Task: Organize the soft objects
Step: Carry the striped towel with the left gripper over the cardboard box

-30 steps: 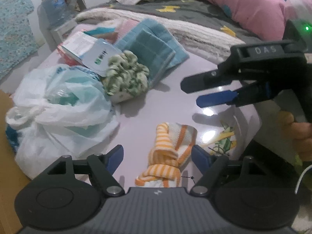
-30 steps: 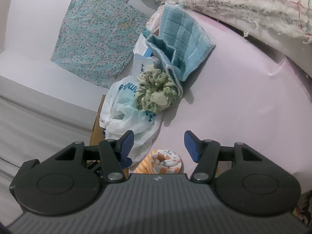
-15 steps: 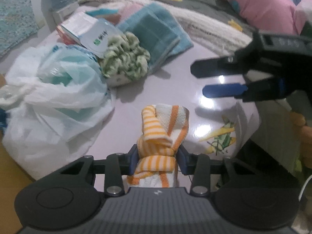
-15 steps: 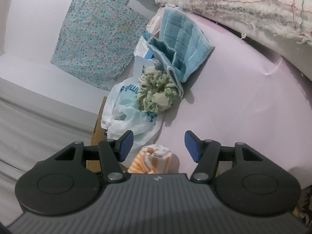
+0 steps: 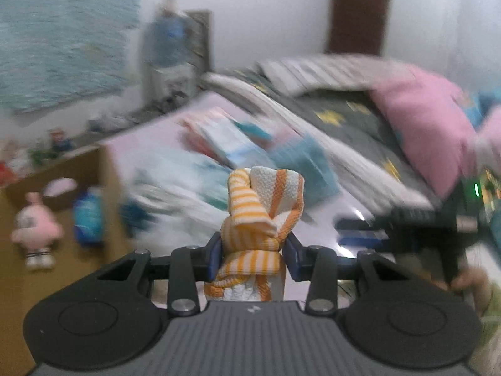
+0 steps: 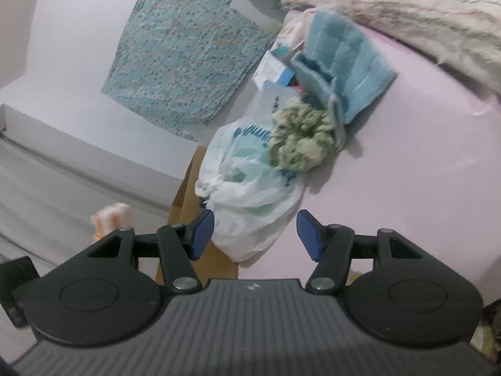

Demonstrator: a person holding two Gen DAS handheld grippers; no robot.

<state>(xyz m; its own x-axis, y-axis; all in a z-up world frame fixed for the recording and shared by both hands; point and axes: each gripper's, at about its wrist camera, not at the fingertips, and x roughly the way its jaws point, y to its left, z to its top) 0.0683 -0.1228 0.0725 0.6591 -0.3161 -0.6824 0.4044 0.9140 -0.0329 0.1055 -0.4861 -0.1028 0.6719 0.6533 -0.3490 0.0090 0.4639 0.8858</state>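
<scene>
Orange-and-white striped knotted cloth [image 5: 261, 228] is now clamped in the left gripper [image 5: 253, 252] and lifted clear of the glossy lilac tabletop [image 5: 332, 216], where it lay a second ago; background is motion-blurred, so transport is judged underway. Right wrist view: right gripper [image 6: 255, 230] is held wide apart, empty, above the white plastic bag [image 6: 250, 188]; green ruffled scrunchie [image 6: 300, 138] and folded teal towel [image 6: 341, 62] are unmoved, awaiting sorting.
</scene>
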